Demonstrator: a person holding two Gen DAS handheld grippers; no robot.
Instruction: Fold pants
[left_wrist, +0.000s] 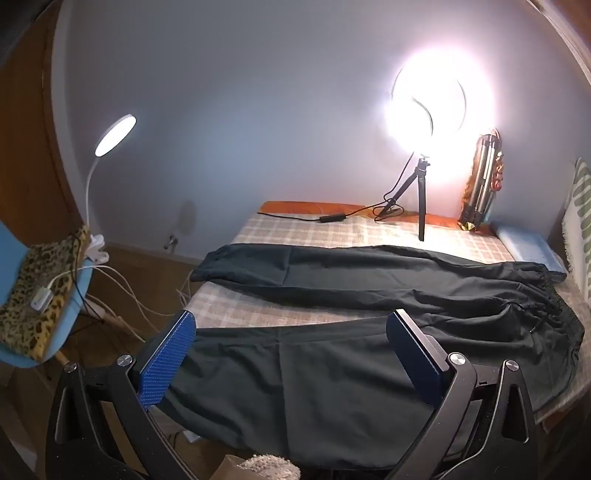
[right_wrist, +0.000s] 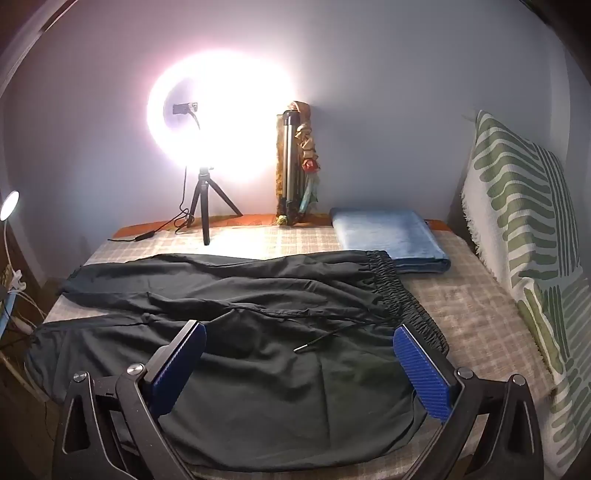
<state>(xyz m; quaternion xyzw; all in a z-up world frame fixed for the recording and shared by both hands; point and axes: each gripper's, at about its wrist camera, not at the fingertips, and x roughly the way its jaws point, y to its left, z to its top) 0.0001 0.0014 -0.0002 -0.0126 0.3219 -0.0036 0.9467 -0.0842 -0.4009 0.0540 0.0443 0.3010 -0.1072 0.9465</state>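
Note:
Black pants (left_wrist: 332, 295) lie spread flat on a checked bed (left_wrist: 295, 229), legs pointing left, elastic waistband (right_wrist: 402, 295) at the right. The near leg hangs over the bed's front-left edge. A drawstring tip (right_wrist: 299, 348) lies on the fabric. My left gripper (left_wrist: 291, 325) is open, hovering above the near leg toward its cuff end. My right gripper (right_wrist: 299, 343) is open, hovering above the near leg's upper part beside the waistband. Neither touches the cloth.
A lit ring light on a tripod (right_wrist: 205, 206) stands at the bed's far edge, its cable (left_wrist: 332, 218) trailing left. A folded blue cloth (right_wrist: 388, 236) lies by the waistband. A green-striped pillow (right_wrist: 517, 206) is at right. A chair (left_wrist: 44, 302) and desk lamp (left_wrist: 114, 133) are left.

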